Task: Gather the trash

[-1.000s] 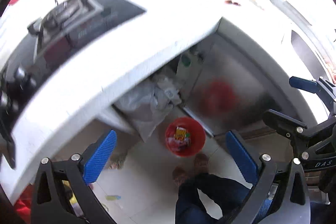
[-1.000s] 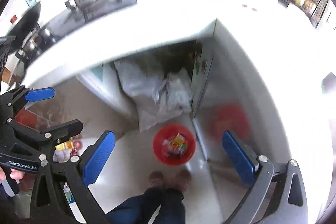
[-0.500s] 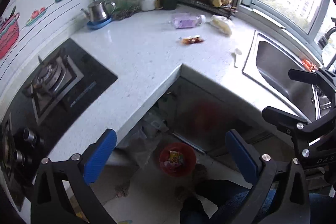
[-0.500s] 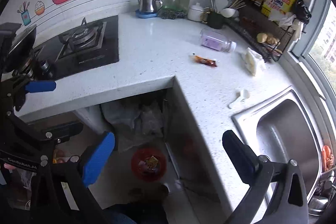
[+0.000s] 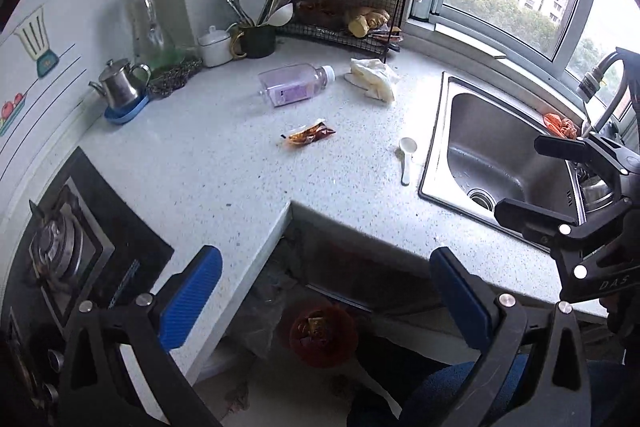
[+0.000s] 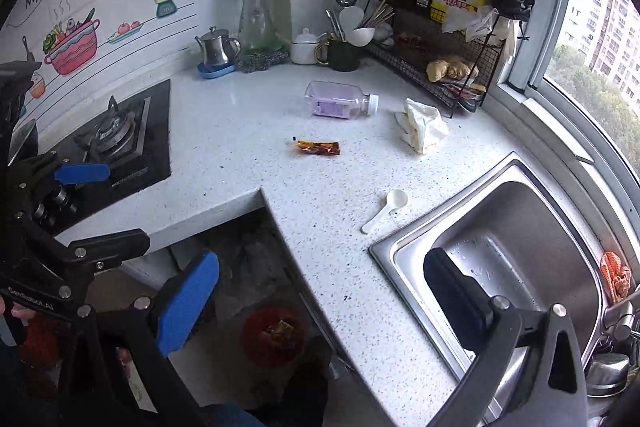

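Flat sauce packet (image 5: 307, 135) on countertop (image 5: 224, 163)

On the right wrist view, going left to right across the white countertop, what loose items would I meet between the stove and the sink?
Orange-brown sauce packet → clear plastic bottle lying on its side, white cap → white plastic spoon → crumpled white tissue wad.
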### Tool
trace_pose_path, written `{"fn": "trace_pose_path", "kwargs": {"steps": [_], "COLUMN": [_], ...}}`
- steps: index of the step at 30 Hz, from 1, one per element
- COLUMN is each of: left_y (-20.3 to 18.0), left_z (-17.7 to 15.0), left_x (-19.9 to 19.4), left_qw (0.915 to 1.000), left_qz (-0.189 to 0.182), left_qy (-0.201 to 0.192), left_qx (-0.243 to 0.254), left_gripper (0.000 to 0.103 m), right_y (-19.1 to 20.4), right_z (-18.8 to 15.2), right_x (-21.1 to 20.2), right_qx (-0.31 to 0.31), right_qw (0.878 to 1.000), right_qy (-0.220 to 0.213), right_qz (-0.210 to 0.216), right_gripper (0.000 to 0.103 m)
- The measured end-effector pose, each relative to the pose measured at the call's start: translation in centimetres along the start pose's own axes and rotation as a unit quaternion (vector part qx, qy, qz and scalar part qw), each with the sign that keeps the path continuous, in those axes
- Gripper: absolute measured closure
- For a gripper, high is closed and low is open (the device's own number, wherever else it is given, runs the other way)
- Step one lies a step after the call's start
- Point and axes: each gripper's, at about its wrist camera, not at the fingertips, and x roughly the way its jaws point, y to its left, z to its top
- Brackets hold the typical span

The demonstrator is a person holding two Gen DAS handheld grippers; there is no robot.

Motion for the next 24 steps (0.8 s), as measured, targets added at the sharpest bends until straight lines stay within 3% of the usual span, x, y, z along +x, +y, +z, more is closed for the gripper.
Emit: {"fn": "trace_pose_path", "kwargs": {"steps": [7, 13, 24], "left_y": [-0.6, -0.1, 1.4], "left_z": [6.2, 10.5, 14.6], "left_x": [5.4, 11.1, 21.0], "left_qw": [0.9986, 0.9973, 0.9887], "left_qz": [-0.016, -0.022, -0.033], "left_qy": [0.024, 0.052, 0.121], "left_qx": [0.045, 0.046, 0.082], "left_gripper": [0.0, 0.0, 0.0], "right_y": [-4.1, -7.9, -12.3], "right_z": [2.3, 4.2, 5.8], "right_x": [3.1, 6.5, 12.7], "right_qx": [0.025, 0.051, 0.072], "right_qw": [0.999, 0.998, 0.992], "right_qy": [0.025, 0.046, 0.101], "right_qz": [0.003, 0.004, 0.019], "right_gripper": [0.001, 0.001, 0.001]}}
